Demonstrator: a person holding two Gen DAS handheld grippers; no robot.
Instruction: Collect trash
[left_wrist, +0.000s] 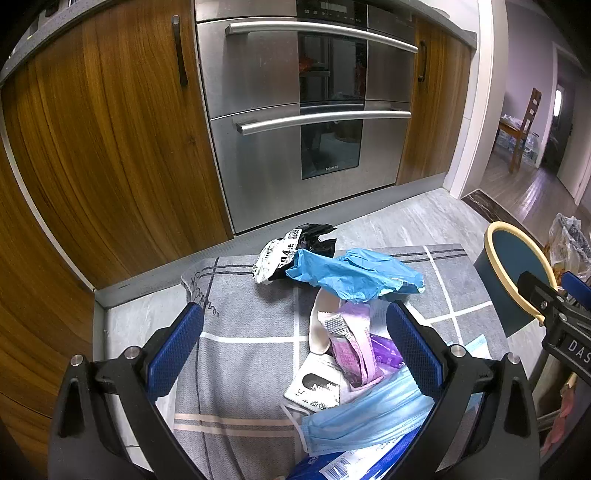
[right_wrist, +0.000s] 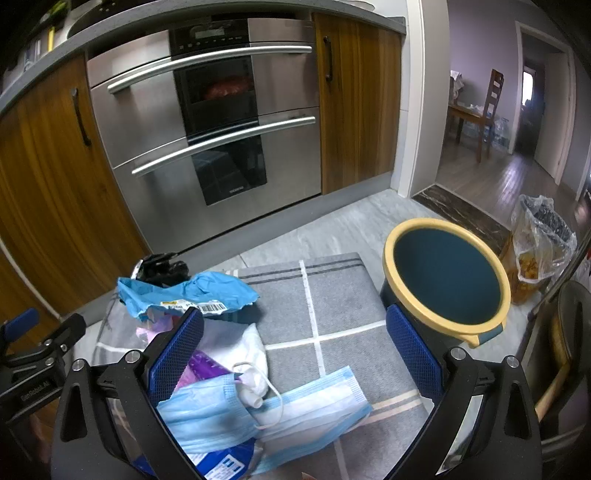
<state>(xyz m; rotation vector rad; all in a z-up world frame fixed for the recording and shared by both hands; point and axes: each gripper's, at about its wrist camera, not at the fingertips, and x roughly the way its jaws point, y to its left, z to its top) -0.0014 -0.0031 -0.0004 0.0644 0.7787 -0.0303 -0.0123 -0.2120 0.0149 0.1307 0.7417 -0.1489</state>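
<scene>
While both claws hang wide apart and empty above the litter, nothing has yet gone into the bin (right_wrist: 445, 278), which stands open-mouthed at the right edge of the grey checked mat (right_wrist: 343, 295) on the kitchen floor. The left claw (left_wrist: 295, 345) is angled down over the middle of the heap: a purple wrapper (left_wrist: 351, 350), a white printed card (left_wrist: 314, 391) and a blue face mask (left_wrist: 365, 417) lie overlapping between its fingers. The right claw (right_wrist: 295, 350) looks down on a second face mask (right_wrist: 317, 406) with its white ear loop (right_wrist: 273, 391) curled on top.

The likeliest slip, I judge, is a grasp that catches more than one piece: the masks, wrapper and card overlap, so a pinch could lift one and drag another, dropping it short of the bin. A loop could also snag on a finger. The crumpled blue plastic bag (left_wrist: 354, 277) and the black-and-white wrapper (left_wrist: 291, 251) at the far edge look light and springy, and may slide away rather than be gripped.

Room is best to the right, where bare mat runs clear to the bin. Beyond the mat the oven (left_wrist: 306, 110) and wooden cabinets (left_wrist: 110, 129) close off the far side, and the two claws sit near each other.
</scene>
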